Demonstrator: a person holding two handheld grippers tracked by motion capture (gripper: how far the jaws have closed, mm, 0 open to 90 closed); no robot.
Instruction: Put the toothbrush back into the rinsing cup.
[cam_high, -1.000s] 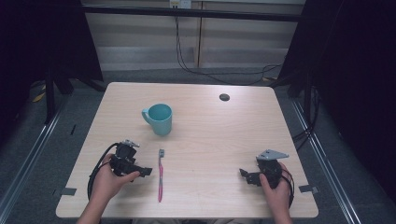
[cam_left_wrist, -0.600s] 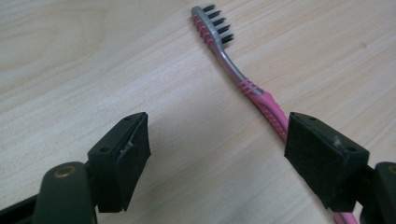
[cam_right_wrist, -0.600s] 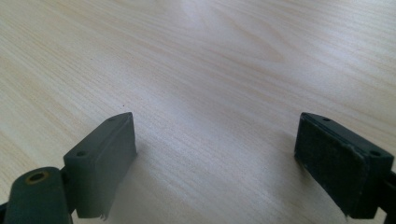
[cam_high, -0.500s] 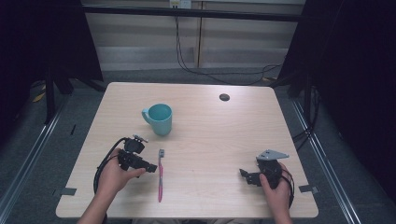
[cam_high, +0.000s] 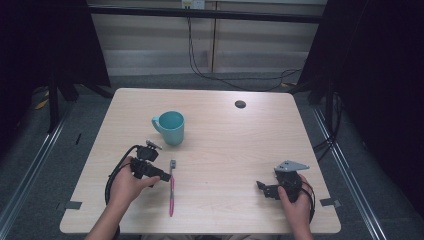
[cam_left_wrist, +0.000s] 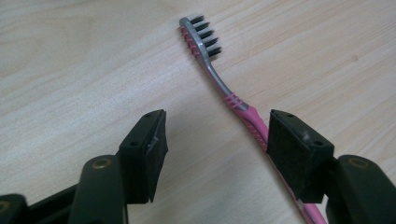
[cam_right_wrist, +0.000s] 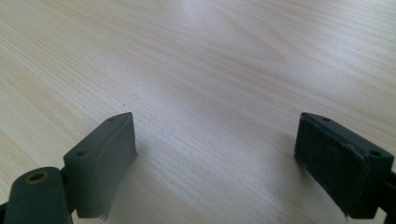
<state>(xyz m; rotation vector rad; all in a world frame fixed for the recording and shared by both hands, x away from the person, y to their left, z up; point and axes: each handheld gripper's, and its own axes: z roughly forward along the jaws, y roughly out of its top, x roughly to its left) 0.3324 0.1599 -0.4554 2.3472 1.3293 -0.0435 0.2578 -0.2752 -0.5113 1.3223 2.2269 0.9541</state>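
Much bare table (cam_high: 230, 150) surrounds toothbrush (cam_high: 171, 187).

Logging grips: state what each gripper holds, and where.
Nothing held. Left gripper jaws, just closing, straddle the toothbrush handle without pressing. Right gripper is open.

Checked every view from my end and honestly there's no readable text, brand, number or sign anywhere. Nothing legible for me to report.
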